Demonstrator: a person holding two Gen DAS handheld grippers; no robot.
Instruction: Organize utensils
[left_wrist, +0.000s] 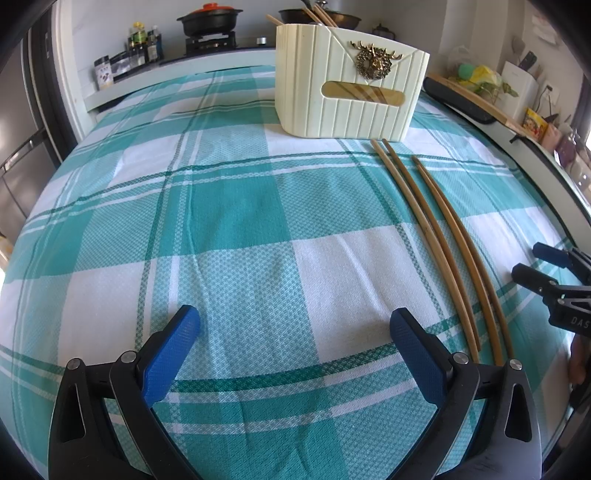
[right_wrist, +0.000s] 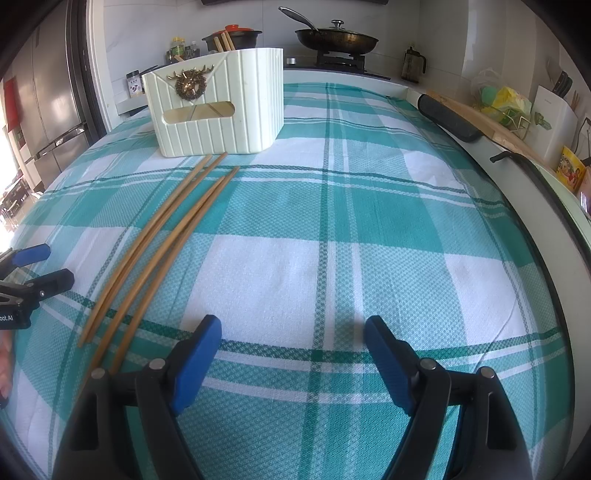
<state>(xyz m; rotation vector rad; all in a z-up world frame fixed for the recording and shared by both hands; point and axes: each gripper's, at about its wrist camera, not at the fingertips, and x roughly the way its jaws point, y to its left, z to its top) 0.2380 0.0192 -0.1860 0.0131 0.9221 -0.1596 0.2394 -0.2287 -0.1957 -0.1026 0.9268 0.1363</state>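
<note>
Lying between the wide-open, empty left gripper (left_wrist: 295, 325) and right gripper (right_wrist: 293, 332), four chopsticks (right_wrist: 162, 240) point at the cream holder (right_wrist: 218, 107).

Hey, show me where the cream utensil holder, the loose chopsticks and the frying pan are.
cream utensil holder (right_wrist: 221, 127), right wrist view, ribbed front wall.
loose chopsticks (right_wrist: 159, 240), right wrist view, mid-shaft.
frying pan (right_wrist: 338, 38), right wrist view, dark rim.
</note>
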